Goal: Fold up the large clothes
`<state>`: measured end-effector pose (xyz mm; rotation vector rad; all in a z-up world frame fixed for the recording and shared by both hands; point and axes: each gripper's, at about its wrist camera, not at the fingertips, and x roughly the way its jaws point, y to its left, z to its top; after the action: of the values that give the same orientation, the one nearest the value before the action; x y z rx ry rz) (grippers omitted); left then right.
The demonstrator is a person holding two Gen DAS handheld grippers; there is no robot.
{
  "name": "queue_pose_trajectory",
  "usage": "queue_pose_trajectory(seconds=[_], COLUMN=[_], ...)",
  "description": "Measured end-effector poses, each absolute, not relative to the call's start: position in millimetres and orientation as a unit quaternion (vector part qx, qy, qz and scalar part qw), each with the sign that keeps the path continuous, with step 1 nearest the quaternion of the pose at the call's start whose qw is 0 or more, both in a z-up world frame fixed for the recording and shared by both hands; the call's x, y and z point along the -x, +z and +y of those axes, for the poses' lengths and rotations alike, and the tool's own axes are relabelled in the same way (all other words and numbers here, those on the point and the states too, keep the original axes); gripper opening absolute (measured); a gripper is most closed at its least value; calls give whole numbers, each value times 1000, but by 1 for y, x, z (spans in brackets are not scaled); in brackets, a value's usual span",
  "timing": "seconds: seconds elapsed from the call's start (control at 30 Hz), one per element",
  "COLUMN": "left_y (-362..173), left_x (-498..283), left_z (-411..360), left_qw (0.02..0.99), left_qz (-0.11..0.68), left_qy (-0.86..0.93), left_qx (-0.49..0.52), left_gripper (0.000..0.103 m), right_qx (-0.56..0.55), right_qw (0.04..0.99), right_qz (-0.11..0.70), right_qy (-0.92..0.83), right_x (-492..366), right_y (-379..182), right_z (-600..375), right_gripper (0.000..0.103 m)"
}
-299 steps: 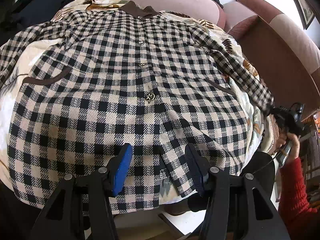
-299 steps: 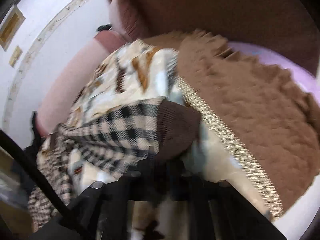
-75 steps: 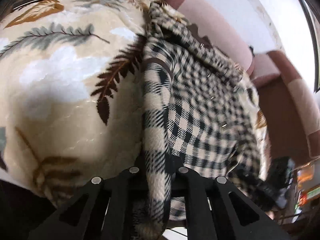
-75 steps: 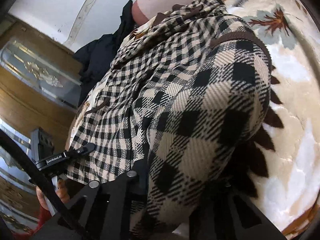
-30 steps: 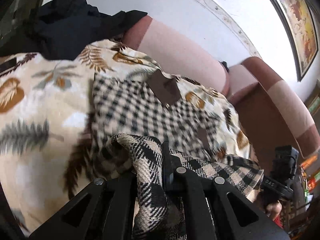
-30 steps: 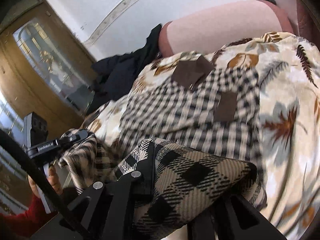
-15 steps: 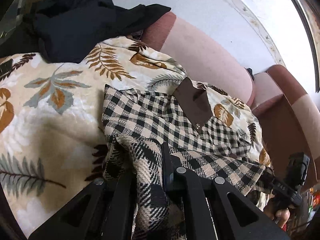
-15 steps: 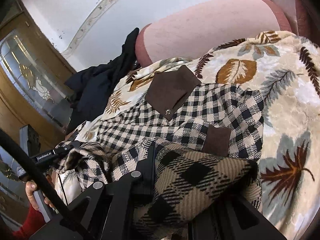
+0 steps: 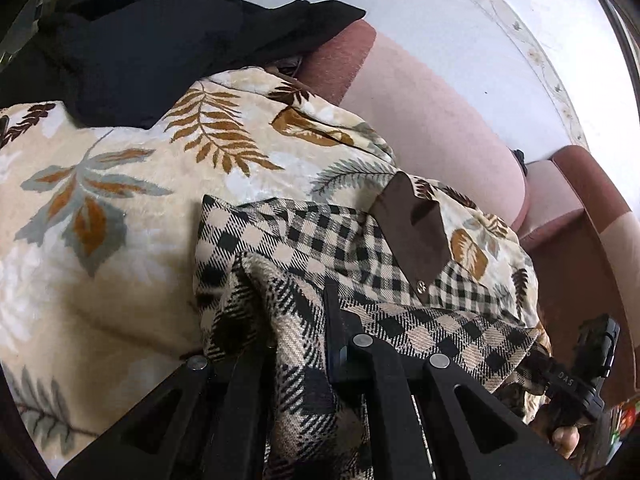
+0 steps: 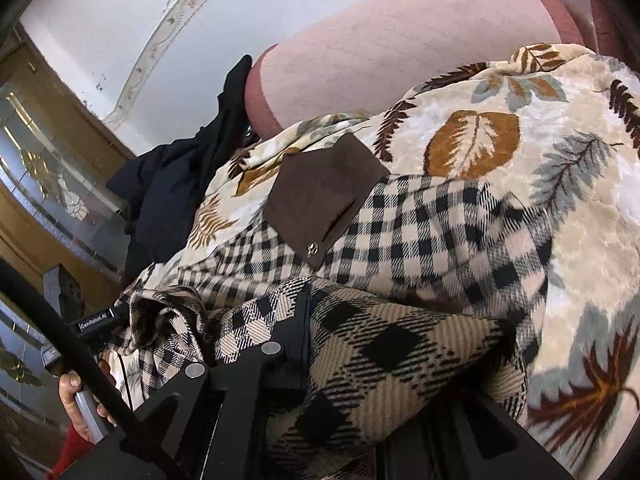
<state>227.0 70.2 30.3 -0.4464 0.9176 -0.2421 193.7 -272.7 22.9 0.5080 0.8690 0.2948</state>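
Both grippers (jaws clamped) hold checked coat (image 9: 320, 240).

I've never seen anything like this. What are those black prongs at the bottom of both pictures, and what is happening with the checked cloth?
No robot here: a person holds a two-finger gripper in each hand, each carrying a wide-angle camera that looks along its fingers. One picture comes from the left gripper, the other from the right gripper. Both are shut on the hem of a checked coat with a brown collar, carrying it over the part lying on a leaf-print blanket that covers a sofa. A dark garment sits behind.
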Motion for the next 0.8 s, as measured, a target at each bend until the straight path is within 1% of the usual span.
queue_pose_trajectory(seconds=[0.3,0.37,0.4,0.43,0.47,0.5,0.53,0.57,0.67,0.73,0.8], left_y=[11,11,12,14,16,18,20,22,27,30,31], left_x=[-249,-251,-252,-251,-251,-250,-249,-249,-247,-246,-245], left_z=[76,76,75,74,74,73,74,74,76,80,87], left_qw=[850,849,851,852,854,856,858,858,860,864,864], left_qz=[455,454,451,448,443,434,428,423,412,404,396], left_qy=[-113,-118,-122,-124,-127,-133,-137,-140,-142,-132,-124], left_qx=[242,243,241,240,240,246,250,254,266,271,285], left_gripper=[6,9,14,24,30,42,47,48,53,60,62], right_qx=[-278,-279,-279,-282,-289,-296,-304,-310,-325,-334,-347], right_qw=[851,850,850,850,849,847,846,845,841,839,836], right_qz=[426,424,423,420,417,414,411,408,403,400,393], right_qy=[135,141,143,146,149,151,154,155,157,160,165], right_x=[-213,-214,-214,-215,-216,-217,-219,-219,-221,-220,-219], right_y=[2,2,2,2,2,3,3,3,3,4,6], right_z=[-281,-283,-283,-283,-284,-286,-288,-289,-292,-294,-296], right_gripper=[14,20,23,30,37,40,45,50,52,54,57])
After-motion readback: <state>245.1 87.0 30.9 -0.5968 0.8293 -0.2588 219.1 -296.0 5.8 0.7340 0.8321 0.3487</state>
